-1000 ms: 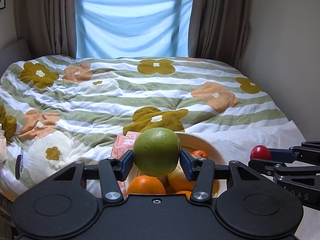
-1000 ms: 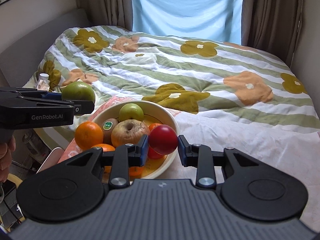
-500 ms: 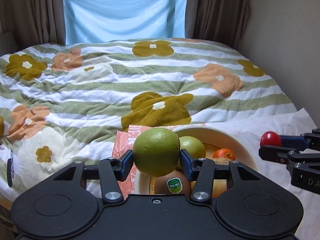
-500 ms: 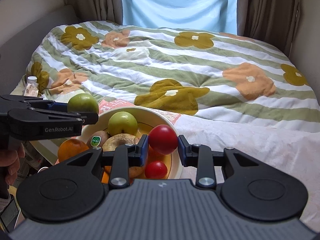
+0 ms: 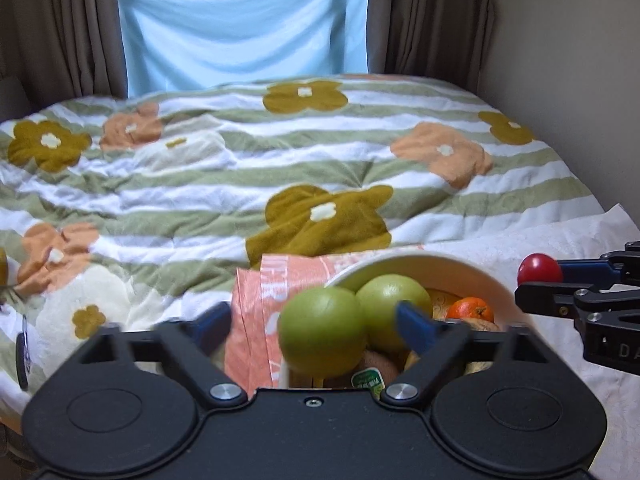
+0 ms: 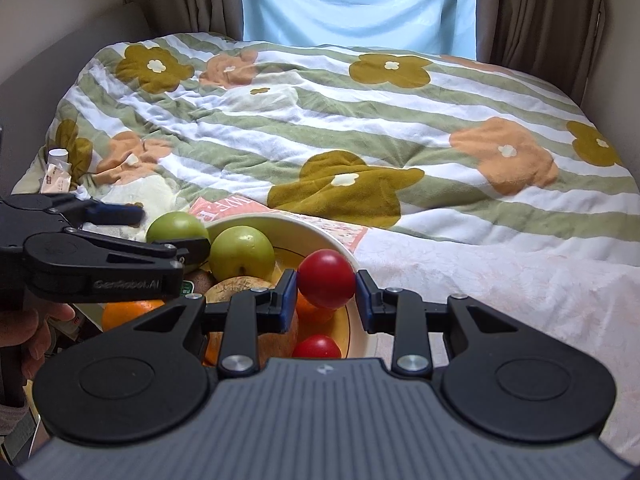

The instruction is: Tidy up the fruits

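We read "GenRobot.AI", blurred, on the side of the left gripper [image 6: 168, 236], the letters "DA" on the right gripper's [image 5: 538, 276] body, white lettering on the pink packet [image 5: 260, 300] too partial to make out, green fruit sticker [image 5: 366, 380] illegible.

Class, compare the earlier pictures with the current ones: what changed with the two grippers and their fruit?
The left gripper is opening, letting go of the green apple at the bowl's rim. The right gripper stays shut on the red fruit.
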Tool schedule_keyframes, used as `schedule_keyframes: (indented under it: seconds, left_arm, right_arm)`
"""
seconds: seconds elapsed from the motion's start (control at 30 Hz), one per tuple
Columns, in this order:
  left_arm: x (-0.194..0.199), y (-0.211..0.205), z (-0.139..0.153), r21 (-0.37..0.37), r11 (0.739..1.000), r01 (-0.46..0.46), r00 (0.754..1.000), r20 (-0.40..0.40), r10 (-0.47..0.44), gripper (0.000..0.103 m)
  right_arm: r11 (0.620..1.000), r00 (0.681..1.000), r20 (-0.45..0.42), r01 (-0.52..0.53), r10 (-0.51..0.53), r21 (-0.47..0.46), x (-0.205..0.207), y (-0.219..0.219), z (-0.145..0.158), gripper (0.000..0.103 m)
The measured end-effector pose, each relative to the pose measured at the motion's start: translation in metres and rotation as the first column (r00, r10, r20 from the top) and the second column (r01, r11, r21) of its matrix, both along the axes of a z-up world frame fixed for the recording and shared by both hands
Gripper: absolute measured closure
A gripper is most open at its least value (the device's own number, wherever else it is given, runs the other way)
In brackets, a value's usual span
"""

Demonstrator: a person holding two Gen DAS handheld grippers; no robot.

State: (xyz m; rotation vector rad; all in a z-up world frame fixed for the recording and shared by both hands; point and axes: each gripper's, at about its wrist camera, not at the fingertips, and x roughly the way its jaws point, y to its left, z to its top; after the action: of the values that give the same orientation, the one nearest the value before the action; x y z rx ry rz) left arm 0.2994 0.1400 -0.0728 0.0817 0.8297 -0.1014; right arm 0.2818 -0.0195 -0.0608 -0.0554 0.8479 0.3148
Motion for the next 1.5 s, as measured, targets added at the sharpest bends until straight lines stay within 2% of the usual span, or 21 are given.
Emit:
schedule_keyframes:
  seconds: [0.2,0.33,0.43,0.83,0.9,0.97,1.03,1.27,1.5]
  left_arm:
    - [-0.012,0.003,0.012,-0.004,1.0,-0.004,1.0,0.017,0.004,0.007]
    - [-0.022,0.008,0.019,-0.044,0.999,-0.022,1.0,0.009,0.022,0.006]
    - [-0.032,0.011,0.018,-0.071,0.997,-0.03,1.0,-0.003,0.03,0.006]
    - [-0.05,0.024,0.014,-0.075,0.995,-0.063,0.998,-0.01,0.063,0.006]
    - [-0.051,0.026,0.015,-0.079,0.995,-0.062,0.998,-0.006,0.062,0.006]
    - [-0.053,0.026,0.016,-0.077,0.995,-0.057,0.998,0.0,0.058,0.006]
    - [-0.054,0.026,0.017,-0.075,0.996,-0.052,0.999,0.002,0.052,0.006]
    - [-0.068,0.019,0.023,-0.067,0.996,-0.052,0.998,0.015,0.053,0.006]
    - [-0.099,0.0,0.049,-0.051,0.997,-0.064,0.994,0.084,0.068,0.006]
  right_arm:
    - [1.0,1.0,0.01,-0.019,0.019,-0.002,0.009,0.006,0.001,0.057]
    - [0.999,0.999,0.013,-0.04,0.04,-0.003,0.017,0.011,0.002,0.057]
    - [0.998,0.998,0.018,-0.065,0.065,-0.018,0.023,0.016,0.002,0.057]
    - [0.995,0.995,-0.01,-0.104,0.104,0.002,0.039,0.024,-0.013,0.056]
    - [0.995,0.995,0.002,-0.097,0.097,0.003,0.038,0.024,-0.014,0.049]
    - [0.997,0.996,0.021,-0.081,0.081,-0.01,0.036,0.024,-0.013,0.012]
    - [0.998,0.997,0.061,-0.052,0.054,-0.022,0.03,0.022,-0.011,0.0]
    - [1.0,0.997,0.073,-0.022,0.023,-0.008,0.012,0.009,-0.005,0.0]
    - [1.0,0.991,0.131,-0.013,0.012,-0.001,-0.024,-0.014,0.026,0.0]
